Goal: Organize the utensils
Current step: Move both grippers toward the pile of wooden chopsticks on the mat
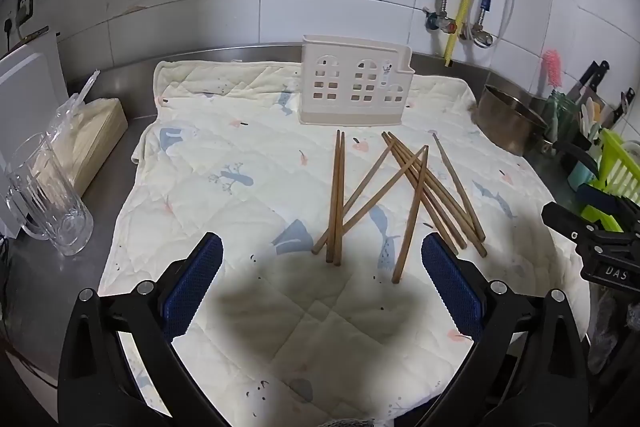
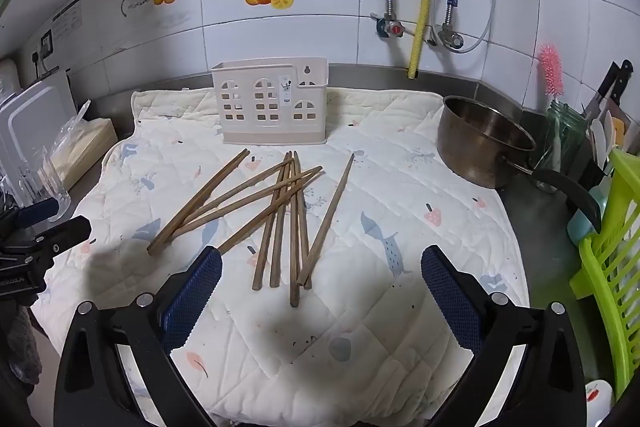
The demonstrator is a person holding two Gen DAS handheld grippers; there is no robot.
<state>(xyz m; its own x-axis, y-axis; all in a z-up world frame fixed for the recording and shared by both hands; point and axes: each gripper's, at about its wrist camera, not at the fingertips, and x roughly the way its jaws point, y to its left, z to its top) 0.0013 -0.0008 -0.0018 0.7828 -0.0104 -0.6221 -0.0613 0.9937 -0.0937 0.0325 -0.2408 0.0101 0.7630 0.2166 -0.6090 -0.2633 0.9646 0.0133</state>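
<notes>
Several brown wooden chopsticks lie loose and crossed on a cream quilted mat; they also show in the right wrist view. A beige utensil holder with window cut-outs stands upright behind them at the mat's far edge, also in the right wrist view. My left gripper is open and empty, just short of the near chopstick ends. My right gripper is open and empty, its fingers either side of the near chopstick tips. The right gripper also shows at the far right of the left wrist view.
A steel saucepan sits at the mat's right edge. A green dish rack and a knife block stand further right. A glass mug, a wrapped box and a white board stand on the left. Pipes run down the tiled wall.
</notes>
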